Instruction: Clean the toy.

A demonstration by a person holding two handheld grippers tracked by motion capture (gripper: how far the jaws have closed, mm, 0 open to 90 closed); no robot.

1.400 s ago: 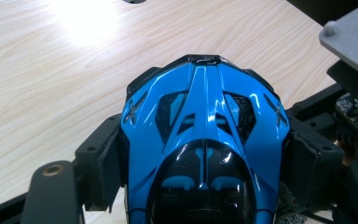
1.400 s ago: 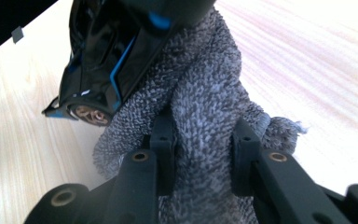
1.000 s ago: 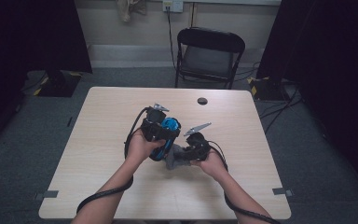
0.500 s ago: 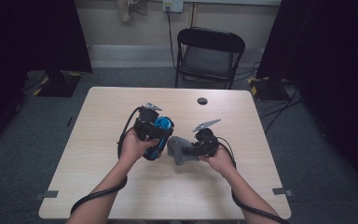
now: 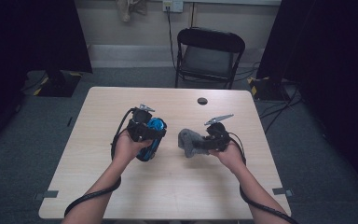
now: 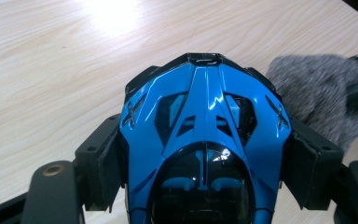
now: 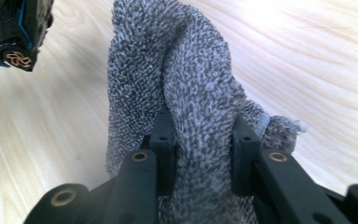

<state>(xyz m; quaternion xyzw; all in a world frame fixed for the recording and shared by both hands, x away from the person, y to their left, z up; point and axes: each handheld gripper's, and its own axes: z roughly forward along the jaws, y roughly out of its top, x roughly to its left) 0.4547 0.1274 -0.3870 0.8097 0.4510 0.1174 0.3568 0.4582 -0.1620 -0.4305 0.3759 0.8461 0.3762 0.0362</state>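
Wooden table [image 5: 121,186], unlabelled blue toy car [image 6: 205,135], grey cloth [image 7: 186,84]

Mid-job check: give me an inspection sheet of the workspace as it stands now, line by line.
Surface: light wood table, bare around the hands.
Job's things: blue and black toy car; grey terry cloth, apart from the car.
Clutter: small dark round object near the far edge.
Grippers: left tool shut on the car; right tool shut on the cloth.
Cables: black cable trails from each tool.
Surroundings: black folding chair, wall outlet, dark curtains.

Studio/lab: dark curtains [image 5: 32,37], lone table [image 5: 121,196].
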